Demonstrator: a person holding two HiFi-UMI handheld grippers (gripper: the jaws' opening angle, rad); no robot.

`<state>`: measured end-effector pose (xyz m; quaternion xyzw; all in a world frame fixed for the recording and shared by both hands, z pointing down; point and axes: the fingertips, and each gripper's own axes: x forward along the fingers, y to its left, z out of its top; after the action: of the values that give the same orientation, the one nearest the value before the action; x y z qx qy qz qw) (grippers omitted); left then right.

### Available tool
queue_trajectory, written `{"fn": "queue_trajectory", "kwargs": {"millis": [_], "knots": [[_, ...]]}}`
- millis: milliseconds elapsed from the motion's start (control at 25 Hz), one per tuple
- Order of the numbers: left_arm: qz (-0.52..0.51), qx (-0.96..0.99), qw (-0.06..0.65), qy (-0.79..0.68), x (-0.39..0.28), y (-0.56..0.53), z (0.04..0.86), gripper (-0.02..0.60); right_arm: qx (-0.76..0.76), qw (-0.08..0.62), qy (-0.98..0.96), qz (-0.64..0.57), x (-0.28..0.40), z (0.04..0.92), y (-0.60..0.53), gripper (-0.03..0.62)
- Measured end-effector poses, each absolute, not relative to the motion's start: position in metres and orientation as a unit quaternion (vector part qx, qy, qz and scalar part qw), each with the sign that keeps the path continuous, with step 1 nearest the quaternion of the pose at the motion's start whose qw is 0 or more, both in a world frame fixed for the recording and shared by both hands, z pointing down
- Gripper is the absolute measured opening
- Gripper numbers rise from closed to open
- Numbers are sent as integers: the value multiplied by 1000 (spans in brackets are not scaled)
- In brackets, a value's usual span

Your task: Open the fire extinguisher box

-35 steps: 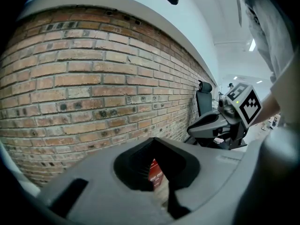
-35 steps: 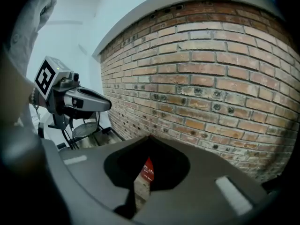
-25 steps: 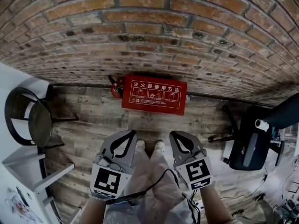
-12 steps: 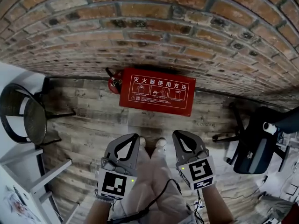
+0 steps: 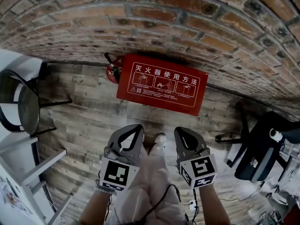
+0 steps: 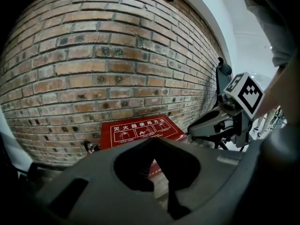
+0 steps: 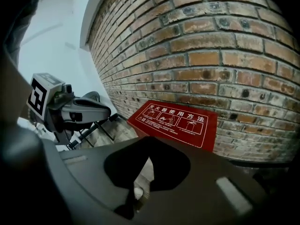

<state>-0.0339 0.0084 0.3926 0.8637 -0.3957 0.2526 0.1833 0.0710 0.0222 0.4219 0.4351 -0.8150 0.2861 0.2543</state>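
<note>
Left tool [image 5: 136, 128], right tool [image 5: 180, 131] lowered; box [image 5: 161, 84] ahead, well apart.

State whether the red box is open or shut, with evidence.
Shut. The box shows its printed top flat and flush, with no gap or inside visible.

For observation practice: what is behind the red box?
A brick wall, plus a red extinguisher poking out at the box's left end. The box covers the rest of it.

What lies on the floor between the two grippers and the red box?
Only bare wooden floor, as the head view shows; nothing stands between the left gripper, the right gripper and the fire extinguisher box.
</note>
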Motion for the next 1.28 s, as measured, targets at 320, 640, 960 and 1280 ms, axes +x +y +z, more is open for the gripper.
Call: {"fn": "queue_trajectory", "kwargs": {"millis": [320,640,960,1280], "knots": [[263,856,185,-404,-31,-4,439,-2,439,216,-806,332,68,469,13,6],[279,855,188,-396,-25,-11,488,-2,446,183,-798,361,69,501,1,6],[302,843,209,-394,-26,-7,536,-2,428,154,-791,408,62,533,1,66],[308,838,215,-396,-22,-15,558,-2,420,117,-779,450,59,552,-4,149]]}}
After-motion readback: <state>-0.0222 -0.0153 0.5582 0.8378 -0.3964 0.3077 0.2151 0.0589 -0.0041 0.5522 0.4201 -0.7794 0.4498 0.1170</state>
